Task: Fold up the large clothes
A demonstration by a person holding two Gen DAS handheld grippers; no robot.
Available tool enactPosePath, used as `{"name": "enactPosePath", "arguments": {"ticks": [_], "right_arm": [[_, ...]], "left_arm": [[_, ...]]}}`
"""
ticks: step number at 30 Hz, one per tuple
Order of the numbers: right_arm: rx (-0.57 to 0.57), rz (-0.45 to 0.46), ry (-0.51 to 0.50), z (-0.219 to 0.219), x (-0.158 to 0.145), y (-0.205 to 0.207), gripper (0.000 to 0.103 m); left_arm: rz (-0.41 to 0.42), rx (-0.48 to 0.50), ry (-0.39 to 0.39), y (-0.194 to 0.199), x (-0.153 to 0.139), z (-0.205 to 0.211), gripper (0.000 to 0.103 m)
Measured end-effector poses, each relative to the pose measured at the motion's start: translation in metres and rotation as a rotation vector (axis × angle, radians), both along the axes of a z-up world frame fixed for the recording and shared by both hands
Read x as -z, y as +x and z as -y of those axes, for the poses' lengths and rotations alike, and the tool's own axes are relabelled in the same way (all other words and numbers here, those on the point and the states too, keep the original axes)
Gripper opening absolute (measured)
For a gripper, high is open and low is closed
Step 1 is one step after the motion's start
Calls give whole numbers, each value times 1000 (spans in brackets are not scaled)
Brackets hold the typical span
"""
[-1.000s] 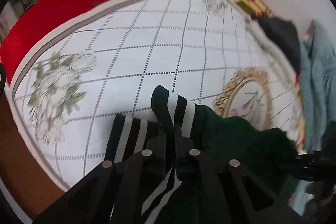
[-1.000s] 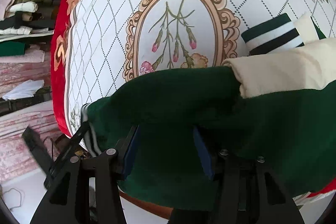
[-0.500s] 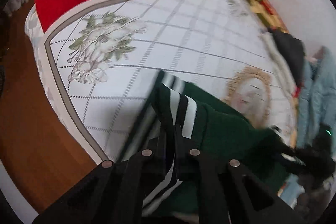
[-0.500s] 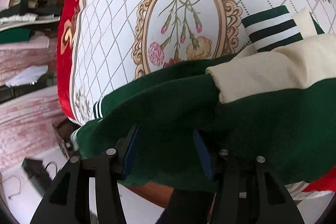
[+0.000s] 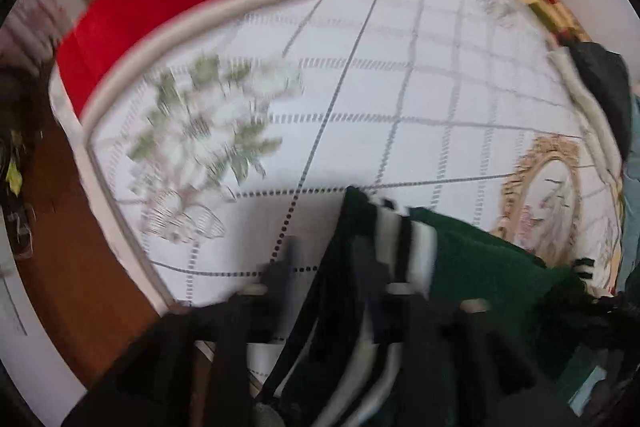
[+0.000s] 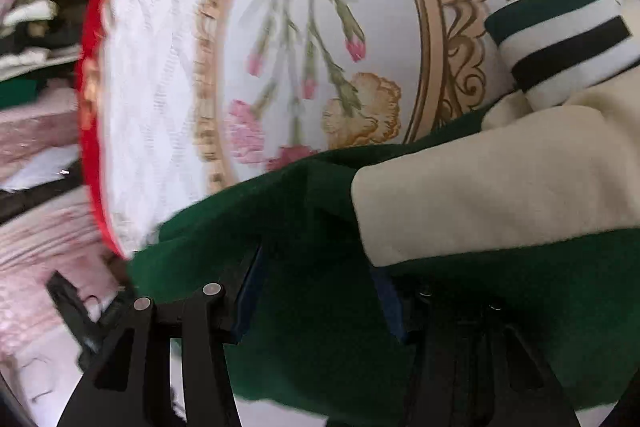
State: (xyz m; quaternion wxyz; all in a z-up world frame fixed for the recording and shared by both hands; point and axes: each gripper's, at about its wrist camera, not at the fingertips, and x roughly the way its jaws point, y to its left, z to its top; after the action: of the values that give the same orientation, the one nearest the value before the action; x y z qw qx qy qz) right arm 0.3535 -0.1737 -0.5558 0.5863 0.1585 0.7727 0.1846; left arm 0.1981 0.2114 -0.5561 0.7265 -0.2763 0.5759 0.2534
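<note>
Green jacket lies on the patterned white bedspread, bunched between the right tongs, which are clamped on its felted fold; cream sleeve and striped ribbed cuff beyond; left tongs have just been opening, apart, striped hem loose between them; that view blurred.

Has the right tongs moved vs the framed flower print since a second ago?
Yes. The right tongs, shut on the green jacket, have come closer to the oval flower print, which now looms larger.
</note>
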Motion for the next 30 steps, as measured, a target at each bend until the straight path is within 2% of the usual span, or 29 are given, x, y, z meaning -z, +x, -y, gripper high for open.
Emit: {"name": "enactPosePath", "arguments": {"ticks": [1, 2, 5, 8, 11, 13, 15, 18, 22, 27, 30], "right_arm": [[0, 13, 17, 7, -14, -3, 54], [-5, 23, 18, 13, -25, -6, 55], [-12, 64, -4, 44, -62, -23, 63], [-47, 58, -84, 71, -71, -45, 63], [-114, 14, -194, 89, -49, -69, 63], [-156, -33, -273, 96, -14, -86, 63], [-160, -52, -303, 96, 15, -93, 63], [-131, 6, -331, 86, 39, -90, 64], [-66, 74, -321, 71, 40, -78, 64], [8, 91, -256, 49, 41, -38, 64], [-6, 83, -245, 28, 41, -7, 64]], "left_arm": [[3, 2, 7, -3, -9, 4, 88], [10, -3, 14, -8, -16, 7, 95], [-9, -35, 51, -26, -37, 34, 95], [-47, -31, 49, -41, -30, 72, 95], [-153, 58, -2, -44, 21, 108, 95], [-233, 135, -52, -38, 61, 125, 95], [-238, 146, -11, -29, 78, 126, 103], [-205, 131, 15, -11, 81, 115, 103], [-161, 157, 81, 16, 76, 100, 103], [-107, 208, 149, 78, 74, 69, 103], [-95, 240, 173, 115, 71, 55, 103]]}}
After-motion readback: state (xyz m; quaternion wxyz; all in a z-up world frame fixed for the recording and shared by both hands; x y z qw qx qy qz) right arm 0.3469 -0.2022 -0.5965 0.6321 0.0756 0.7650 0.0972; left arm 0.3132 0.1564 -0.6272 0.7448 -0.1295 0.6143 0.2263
